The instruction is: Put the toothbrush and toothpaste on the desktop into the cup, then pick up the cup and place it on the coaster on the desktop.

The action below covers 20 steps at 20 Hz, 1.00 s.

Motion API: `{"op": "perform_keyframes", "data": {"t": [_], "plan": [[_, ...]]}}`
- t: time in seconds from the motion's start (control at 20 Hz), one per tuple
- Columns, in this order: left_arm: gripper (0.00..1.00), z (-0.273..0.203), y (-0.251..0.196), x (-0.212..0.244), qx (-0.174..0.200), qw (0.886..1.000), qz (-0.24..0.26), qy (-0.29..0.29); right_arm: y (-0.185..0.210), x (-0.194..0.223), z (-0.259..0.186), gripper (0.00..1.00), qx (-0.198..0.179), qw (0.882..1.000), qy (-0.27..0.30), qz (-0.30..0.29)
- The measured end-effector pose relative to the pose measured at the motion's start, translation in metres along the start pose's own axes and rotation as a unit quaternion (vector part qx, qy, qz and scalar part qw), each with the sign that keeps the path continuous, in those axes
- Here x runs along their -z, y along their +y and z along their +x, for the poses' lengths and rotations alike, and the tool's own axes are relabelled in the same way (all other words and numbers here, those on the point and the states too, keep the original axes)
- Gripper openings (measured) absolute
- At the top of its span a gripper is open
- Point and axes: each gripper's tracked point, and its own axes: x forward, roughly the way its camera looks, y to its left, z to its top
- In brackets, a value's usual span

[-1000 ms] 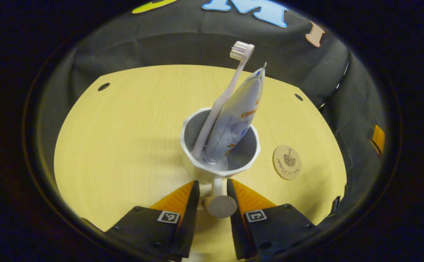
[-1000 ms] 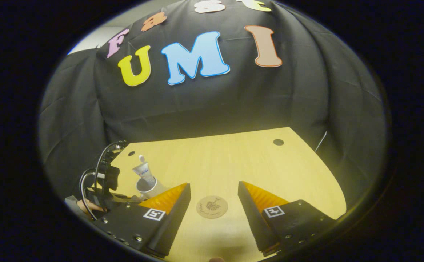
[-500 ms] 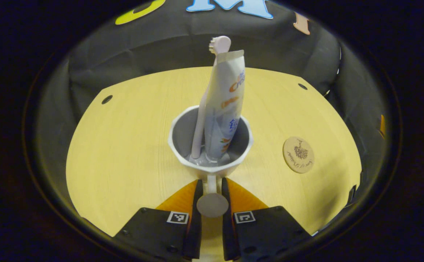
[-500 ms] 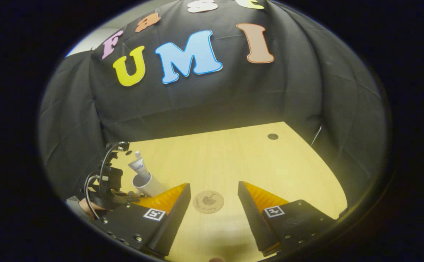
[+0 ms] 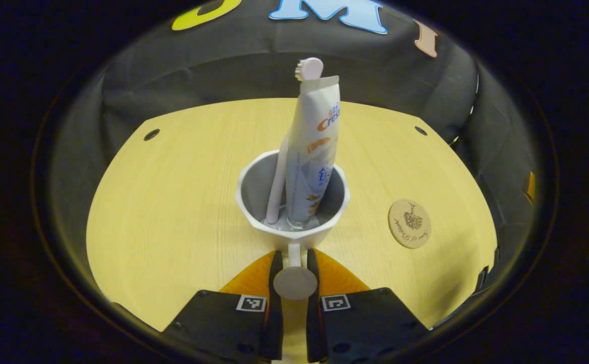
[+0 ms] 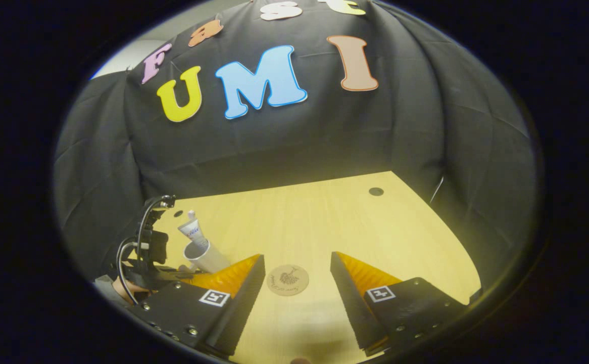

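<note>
The left hand-held gripper is clenched on the cup handle; toothbrush and toothpaste stand inside. The right hand-held gripper is released. Next, I judge: carry the cup right onto the coaster.

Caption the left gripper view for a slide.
Left gripper shut on the cup's handle, toothbrush and toothpaste inside, coaster nearby.

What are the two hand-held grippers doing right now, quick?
Left hand-held gripper: closed on the handle of the white faceted cup, which holds a toothbrush and toothpaste.
Right hand-held gripper: open, holding nothing, above the round wooden coaster.
</note>
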Motion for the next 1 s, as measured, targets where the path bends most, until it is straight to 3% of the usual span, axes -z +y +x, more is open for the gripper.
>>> {"op": "perform_keyframes", "data": {"t": [0.55, 1.0], "plan": [[0.25, -0.01, -0.064, -0.016, 0.048, 0.998, 0.026, -0.014, -0.015, -0.002, -0.016, 0.83, 0.011, 1.0, -0.01, 0.003], [0.24, 0.0, -0.141, -0.02, 0.093, 0.993, 0.067, -0.006, -0.059, 0.004, -0.044, 0.83, 0.058, 0.998, -0.017, 0.032]]}}
